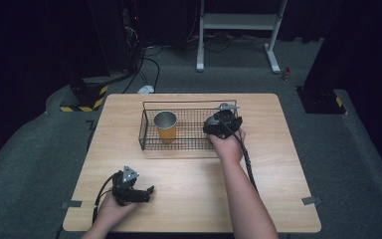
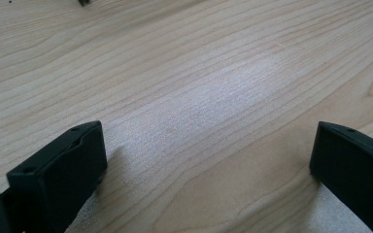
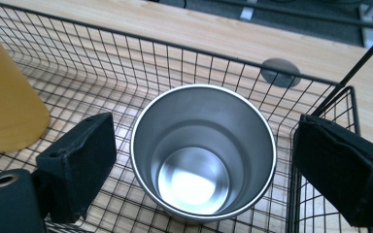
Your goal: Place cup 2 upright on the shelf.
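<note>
Left gripper point(image 2: 209, 160) is seen low over the table point(image 2: 213, 73), jaws spread wide w/ bare wood grain between them. One jaw is shown at bottom left, the other at bottom right. A pale sheen is seen across the wood mid-frame. Nothing is held btw the jaws.

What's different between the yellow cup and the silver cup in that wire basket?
The yellow cup has a yellow outside and stands toward the left of the wire basket; the silver cup is bare metal throughout. The silver cup sits between the right gripper's open jaws; the yellow cup stands alone. Both stand upright and empty.
</note>
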